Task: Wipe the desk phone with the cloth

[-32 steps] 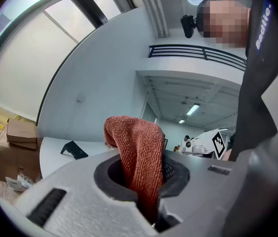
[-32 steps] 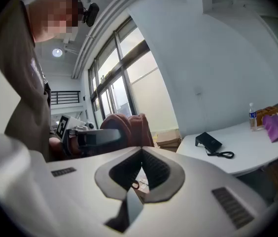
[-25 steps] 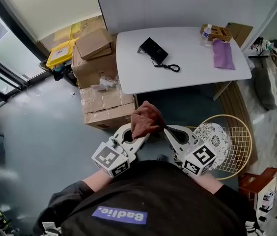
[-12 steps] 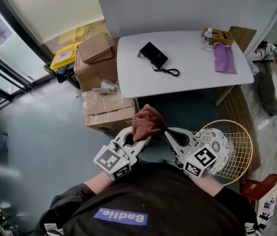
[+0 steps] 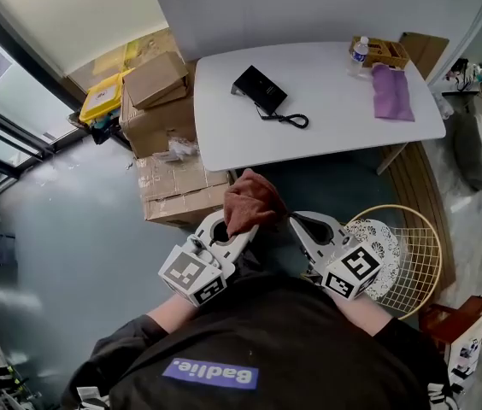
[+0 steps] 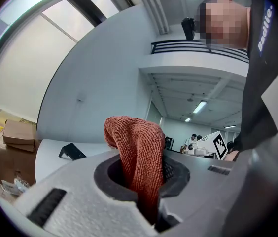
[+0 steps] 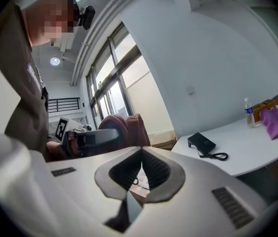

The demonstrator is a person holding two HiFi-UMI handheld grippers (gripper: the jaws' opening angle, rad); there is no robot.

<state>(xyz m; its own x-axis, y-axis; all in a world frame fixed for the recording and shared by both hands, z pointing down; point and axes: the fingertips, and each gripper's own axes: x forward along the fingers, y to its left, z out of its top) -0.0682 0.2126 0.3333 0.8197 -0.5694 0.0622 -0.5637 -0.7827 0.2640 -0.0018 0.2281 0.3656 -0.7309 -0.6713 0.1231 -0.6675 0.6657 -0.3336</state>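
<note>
A black desk phone (image 5: pixel 259 89) with a coiled cord lies on the white table (image 5: pixel 335 135), well ahead of both grippers; it also shows as the phone (image 7: pixel 202 142) and the phone (image 6: pixel 72 151). My left gripper (image 5: pixel 239 225) is shut on a rust-red cloth (image 5: pixel 249 202), which sticks up between its jaws as the cloth (image 6: pixel 140 158). My right gripper (image 5: pixel 292 222) is shut with nothing in it, just right of the cloth. Both are held close to the person's chest, short of the table.
Cardboard boxes (image 5: pixel 161 118) and a yellow bin (image 5: pixel 104 97) stand left of the table. A water bottle (image 5: pixel 359 55), a small wooden tray (image 5: pixel 383 53) and a purple cloth (image 5: pixel 390 92) sit at the table's right end. A wire basket (image 5: pixel 405 259) stands right of the grippers.
The view has shifted a little toward the table. Both grippers keep their hold and their place by the chest.
</note>
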